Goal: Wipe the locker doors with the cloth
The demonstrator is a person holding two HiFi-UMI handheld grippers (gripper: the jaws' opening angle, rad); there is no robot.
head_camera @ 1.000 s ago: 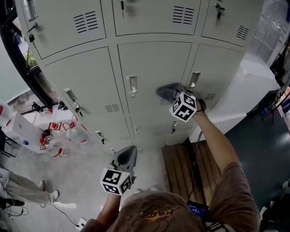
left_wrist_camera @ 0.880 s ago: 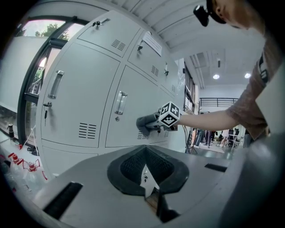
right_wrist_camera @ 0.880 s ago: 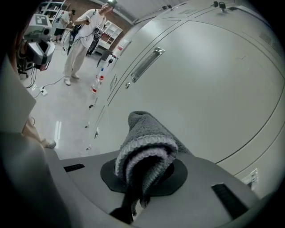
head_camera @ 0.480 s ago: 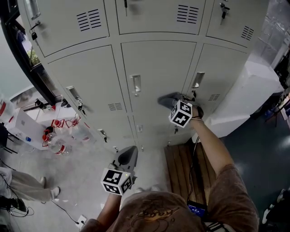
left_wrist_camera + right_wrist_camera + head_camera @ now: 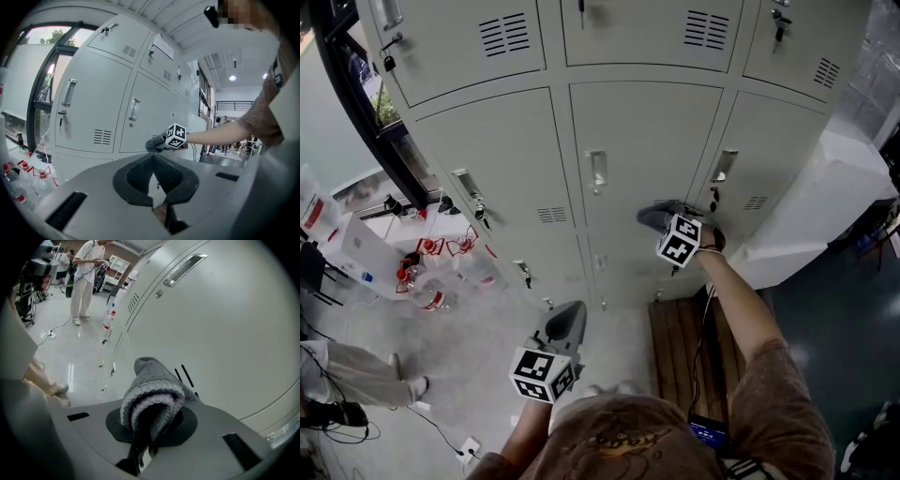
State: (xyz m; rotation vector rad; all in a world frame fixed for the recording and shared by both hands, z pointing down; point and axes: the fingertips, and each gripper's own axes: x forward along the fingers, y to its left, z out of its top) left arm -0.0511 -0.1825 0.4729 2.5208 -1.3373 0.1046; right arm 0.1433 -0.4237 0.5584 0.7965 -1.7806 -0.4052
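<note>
Two grippers are seen before the locker doors [image 5: 647, 141]. At the left, the left gripper [image 5: 566, 319] is held low, jaws closed together on nothing. Further right, the cloth [image 5: 653, 217] is clamped in the right gripper [image 5: 669, 223] against the middle door's lower part, its long axis pointing leftward from the jaws. Only the right gripper view shows its grey folded layers and paler inner edge.
</note>
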